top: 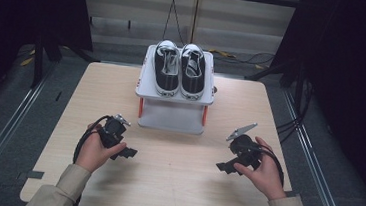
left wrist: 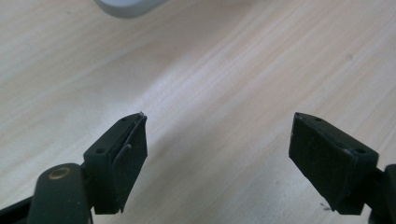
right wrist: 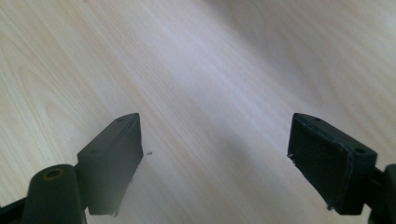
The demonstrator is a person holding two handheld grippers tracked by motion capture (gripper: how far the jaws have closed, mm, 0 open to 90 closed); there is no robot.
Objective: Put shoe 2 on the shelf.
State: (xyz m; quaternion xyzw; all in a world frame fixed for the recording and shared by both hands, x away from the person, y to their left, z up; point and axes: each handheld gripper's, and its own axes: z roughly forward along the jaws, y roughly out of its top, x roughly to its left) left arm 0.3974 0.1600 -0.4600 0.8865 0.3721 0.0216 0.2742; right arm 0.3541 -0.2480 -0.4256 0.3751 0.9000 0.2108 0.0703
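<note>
Pair of black sneakers [top: 179,68]: top centre, on white stand [top: 172,113]. Left hand-held gripper [top: 127,153], right hand-held gripper [top: 225,167]: lower frame, wide, empty. Risk: a clumsy grab could tip the stand.

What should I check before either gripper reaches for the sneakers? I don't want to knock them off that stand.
1. Left gripper open, nothing between its jaws: ok.
2. Right gripper open, nothing between its jaws: ok.
3. Left sneaker and right sneaker side by side on the top shelf: ok.
4. White stand upright on the table: ok.
5. Bare tabletop between grippers and stand: ok.
6. Sneakers' weight and the stand's steadiness: cannot tell.
</note>
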